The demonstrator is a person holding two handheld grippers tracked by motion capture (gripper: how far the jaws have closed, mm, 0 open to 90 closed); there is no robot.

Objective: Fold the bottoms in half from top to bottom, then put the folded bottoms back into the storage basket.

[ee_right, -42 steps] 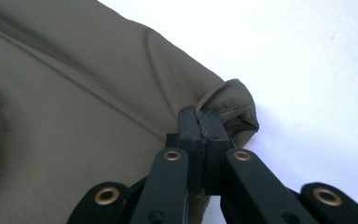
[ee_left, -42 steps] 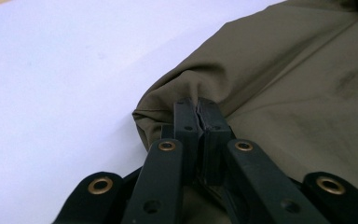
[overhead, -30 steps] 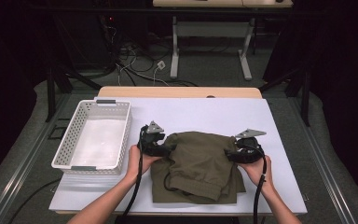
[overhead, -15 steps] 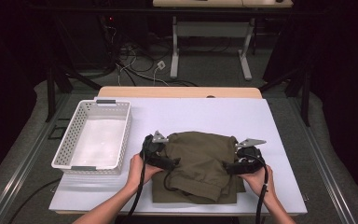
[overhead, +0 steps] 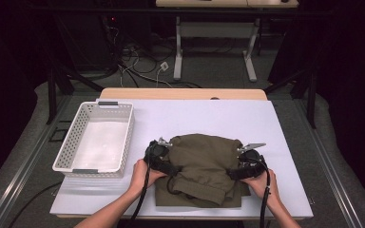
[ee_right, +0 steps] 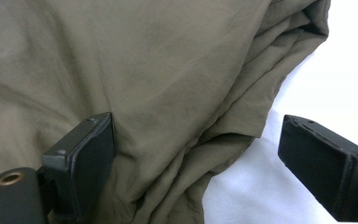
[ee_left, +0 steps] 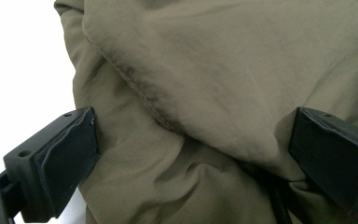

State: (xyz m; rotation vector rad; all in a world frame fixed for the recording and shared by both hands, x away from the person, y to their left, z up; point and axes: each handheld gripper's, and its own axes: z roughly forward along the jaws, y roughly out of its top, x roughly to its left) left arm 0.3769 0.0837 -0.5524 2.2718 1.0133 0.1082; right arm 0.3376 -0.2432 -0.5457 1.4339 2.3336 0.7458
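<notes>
An olive-green folded garment (overhead: 202, 161) lies on the white table (overhead: 195, 118), toward its front edge. My left gripper (overhead: 165, 165) rests at the garment's left side, pointing inward over the cloth. My right gripper (overhead: 237, 172) rests at its right side, pointing inward too. In the left gripper view the garment (ee_left: 223, 60) lies under the left gripper (ee_left: 191, 135), whose jaws have just been opening and stand wide, with cloth between them but not pinched. In the right gripper view the right gripper (ee_right: 196, 135) has likewise just opened; the garment's (ee_right: 121, 56) folded edge lies between the pads, unpressed.
A white perforated basket (overhead: 123, 137) stands at the left of the table, close to my left hand (overhead: 142, 173). Bare table surface stretches behind and to the right of the garment. Cables and desk legs lie on the dark floor beyond the far edge.
Both hands have sunk toward the table and come a little nearer to the front edge. The garment has settled flat, and both pairs of jaws have let go of it.
</notes>
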